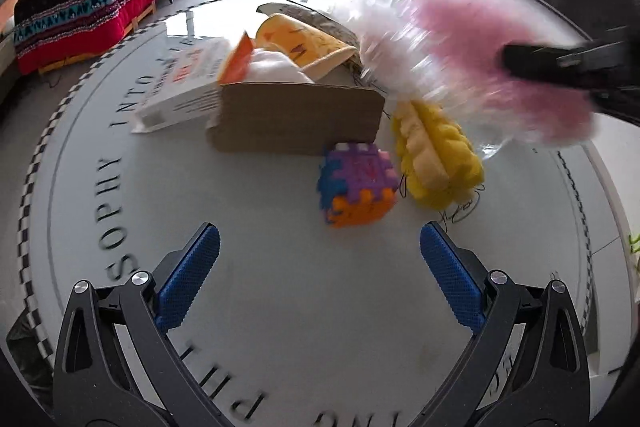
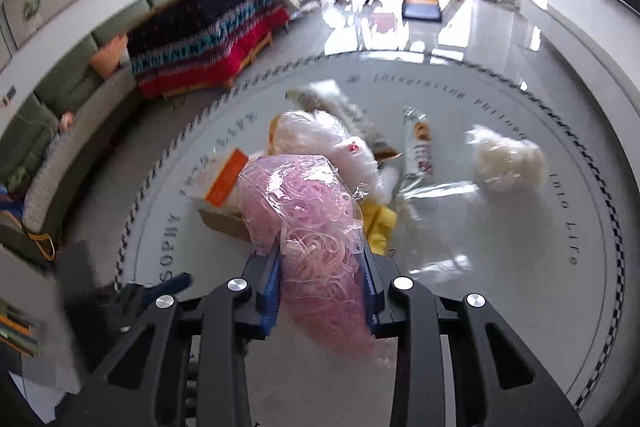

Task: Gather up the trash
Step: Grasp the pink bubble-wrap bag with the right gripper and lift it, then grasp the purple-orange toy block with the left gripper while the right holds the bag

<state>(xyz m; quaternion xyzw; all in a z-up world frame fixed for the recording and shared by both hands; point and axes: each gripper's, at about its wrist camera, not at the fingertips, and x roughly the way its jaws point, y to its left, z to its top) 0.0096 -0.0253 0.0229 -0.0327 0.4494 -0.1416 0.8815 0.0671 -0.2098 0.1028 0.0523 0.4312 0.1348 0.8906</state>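
Right wrist view is showing the right gripper [image 2: 322, 285] clenching a clear plastic bag stuffed with pink curly ribbon shreds [image 2: 308, 223], its blue ribbed pads pressing on both sides of the crinkly bundle. The bag is stretching lengthwise away from the camera, its long axis following the fingers out over the trash pile. Just beyond the bag, a brown corrugated cardboard box [image 2: 224, 223] is holding a white carton with an orange end [image 2: 222, 177] and crumpled clear film. Right of the box, a yellow bumpy foam piece [image 2: 380, 227] is peeking out; farther right, a slim white snack wrapper [image 2: 420, 151] and a wad of white crumpled plastic [image 2: 508, 163] are lying apart on the round grey glossy table with printed lettering [image 2: 500, 267].

Left wrist view is showing the left gripper [image 1: 320, 271] standing released, nothing between its blue textured pads, hovering over bare tabletop. Ahead of it, near the box, a multicoloured foam puzzle cube [image 1: 358, 183] is sitting just beside the yellow foam.
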